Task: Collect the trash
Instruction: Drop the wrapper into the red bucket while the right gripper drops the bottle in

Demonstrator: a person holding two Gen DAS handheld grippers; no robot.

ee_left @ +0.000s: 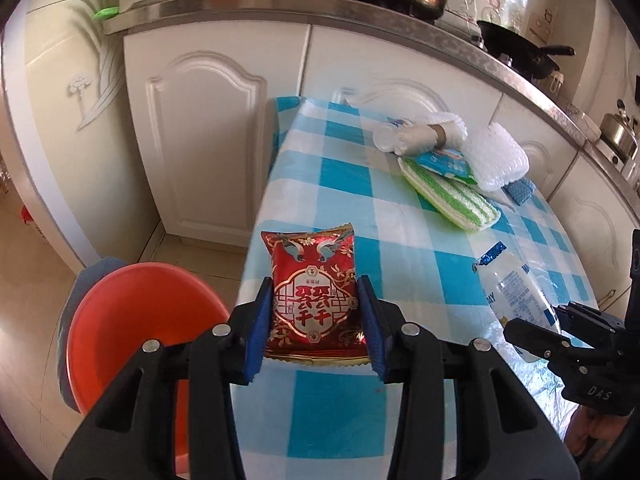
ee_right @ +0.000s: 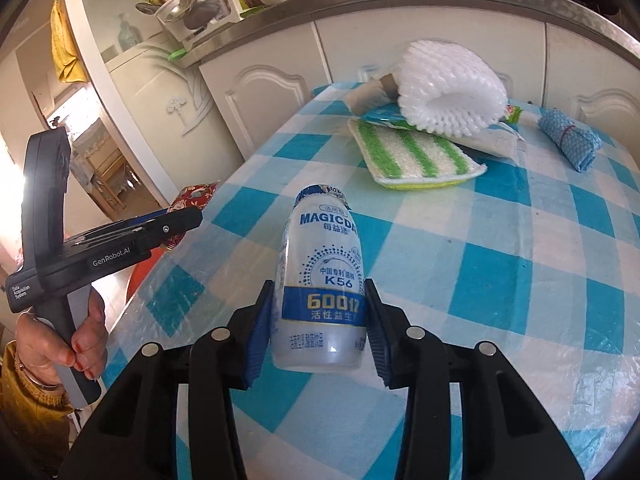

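**Trash clamped in both tongs above the checked desk**

Trash in two pieces, each gripped. Red snack packet (ee_left: 314, 296) pinched upright between the blue pads of the left tongs (ee_left: 316, 322), pads pressing on both side edges, held over the near left edge of the desk (ee_left: 404, 216). Seen also from the right wrist view, poking out beyond the left tongs (ee_right: 182, 216), with a hand (ee_right: 76, 344) wrapped round the handle below.

White drink bottle (ee_right: 320, 288) with a blue label clamped at its lower half by the right tongs (ee_right: 318, 330), torn foil top pointing away toward the far end of the desk, bottom toward the camera. Same bottle (ee_left: 516, 300) visible from the left wrist view at the desk's right side, with the right tongs (ee_left: 560, 332) closed round it.

Orange basin (ee_left: 132, 332) on the floor, left of the desk and below its edge.

At the far end of the desk: green-striped sponge cloth (ee_right: 416, 156), white foam net (ee_right: 448, 92) lying partly on top of it, rolled blue cloth (ee_right: 568, 142) to the right of the net. Beyond the desk, white cabinet doors (ee_left: 208, 140) under a cluttered counter.
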